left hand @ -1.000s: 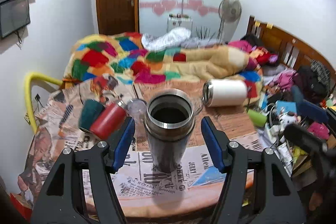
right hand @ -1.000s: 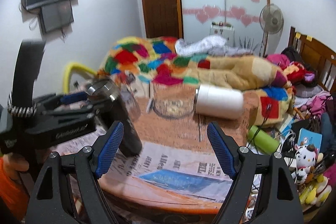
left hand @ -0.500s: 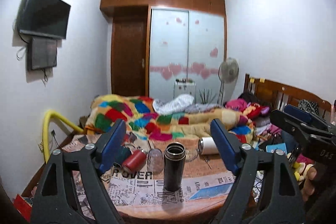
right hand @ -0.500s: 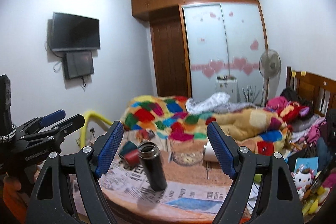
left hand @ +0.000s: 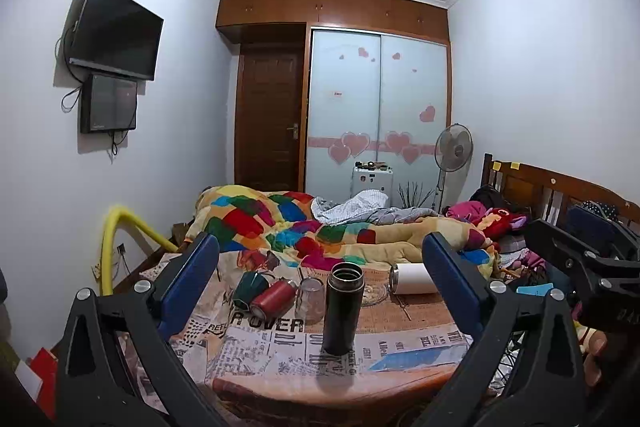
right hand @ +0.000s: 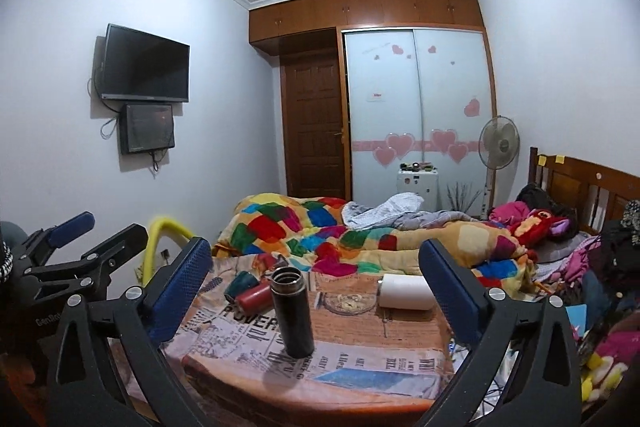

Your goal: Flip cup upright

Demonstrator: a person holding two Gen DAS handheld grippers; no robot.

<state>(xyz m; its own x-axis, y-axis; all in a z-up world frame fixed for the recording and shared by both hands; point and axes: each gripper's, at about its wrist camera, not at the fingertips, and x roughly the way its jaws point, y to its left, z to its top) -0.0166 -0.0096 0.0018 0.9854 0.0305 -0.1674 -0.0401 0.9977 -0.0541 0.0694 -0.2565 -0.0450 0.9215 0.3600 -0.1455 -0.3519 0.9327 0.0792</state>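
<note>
A dark steel cup (left hand: 342,309) stands upright, mouth up, on the newspaper-covered table (left hand: 280,383); it also shows in the right wrist view (right hand: 292,311). My left gripper (left hand: 320,285) is open and empty, well back from the cup. My right gripper (right hand: 314,287) is open and empty, also back from the table. In the right wrist view the left gripper (right hand: 76,251) shows at the far left. In the left wrist view the right gripper (left hand: 588,267) shows at the far right.
Behind the cup lie a green cup (left hand: 250,287), a red cup (left hand: 274,297), an upturned clear glass (left hand: 311,299), a glass ashtray (right hand: 350,303) and a white flask on its side (left hand: 412,278). A bed with a patchwork quilt (left hand: 304,227) stands beyond.
Both grippers pulled back and up from the table. The left gripper, which flanked the upright cup closely, is now far from it. The cup stays standing.
</note>
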